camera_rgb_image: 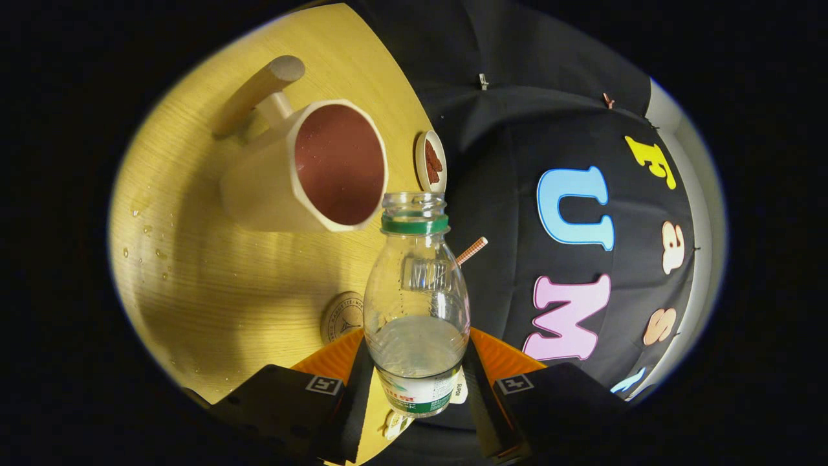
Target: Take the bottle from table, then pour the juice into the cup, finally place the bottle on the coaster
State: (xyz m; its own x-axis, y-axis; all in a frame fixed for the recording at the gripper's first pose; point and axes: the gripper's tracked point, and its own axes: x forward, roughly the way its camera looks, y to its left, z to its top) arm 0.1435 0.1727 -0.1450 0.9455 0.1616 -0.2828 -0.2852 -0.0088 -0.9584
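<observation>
My gripper [416,382] is shut on a clear plastic bottle [416,304] with a green neck ring and no cap. Both fingers press on the bottle's lower labelled part. Liquid fills roughly the lower third of the bottle. The whole view is rolled, so the wooden table [213,285] stands tilted. Beyond the bottle's open mouth stands a cream faceted cup [310,171] with a reddish-brown inside and a wooden handle. The bottle's mouth is near the cup's rim, just beside it. A round cork coaster [343,315] lies on the table just left of the bottle's body.
A small round dish [431,162] holding something red sits at the table's edge behind the cup. A striped straw [472,250] pokes out behind the bottle. Several water drops [150,243] lie on the table left of the cup.
</observation>
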